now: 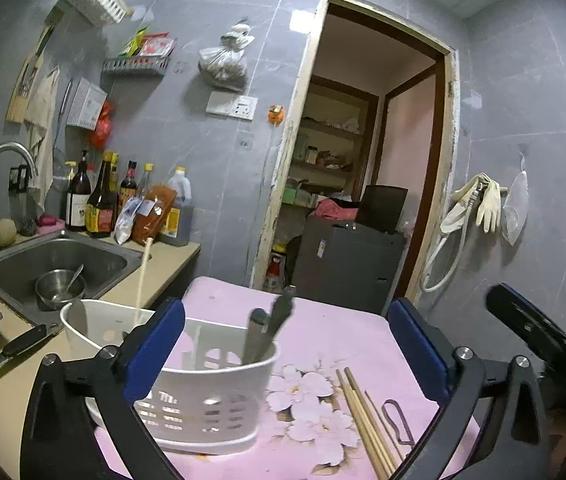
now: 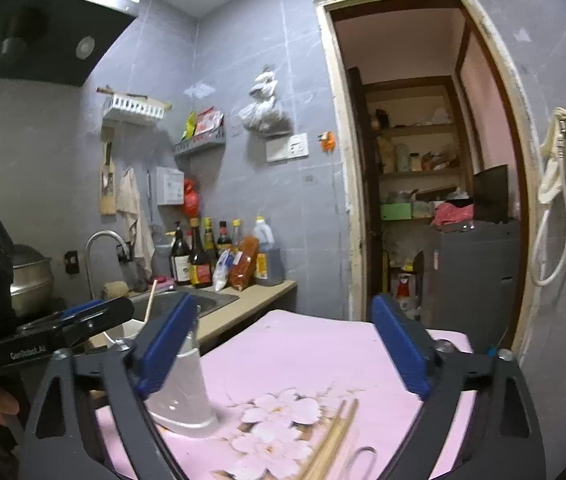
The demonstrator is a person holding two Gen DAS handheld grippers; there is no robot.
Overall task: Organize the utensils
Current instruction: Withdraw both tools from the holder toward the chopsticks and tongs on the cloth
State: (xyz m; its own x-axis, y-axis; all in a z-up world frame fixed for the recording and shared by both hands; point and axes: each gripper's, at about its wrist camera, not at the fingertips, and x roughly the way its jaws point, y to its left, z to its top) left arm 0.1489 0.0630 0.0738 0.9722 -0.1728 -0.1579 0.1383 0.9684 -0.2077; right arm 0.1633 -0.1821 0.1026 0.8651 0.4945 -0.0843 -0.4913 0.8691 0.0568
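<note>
A white slotted utensil basket [image 1: 211,392] stands on the pink flowered tablecloth [image 1: 323,332]. Dark grey handles [image 1: 267,328] stick up from its right compartment, and one pale chopstick [image 1: 143,280] leans out of its left part. Wooden chopsticks [image 1: 367,420] and a thin wire utensil [image 1: 397,420] lie on the cloth to the right of the basket. My left gripper [image 1: 283,320] is open just in front of the basket, nothing between its blue pads. My right gripper [image 2: 283,320] is open too, above the cloth, with the blurred basket [image 2: 187,396] beside its left finger and the chopsticks [image 2: 331,440] below.
To the left is a counter with a steel sink [image 1: 83,254] that holds a bowl [image 1: 59,288]. A knife [image 1: 15,348] lies on the counter edge. Sauce bottles [image 1: 103,200] line the wall. A doorway [image 1: 363,160] opens behind the table.
</note>
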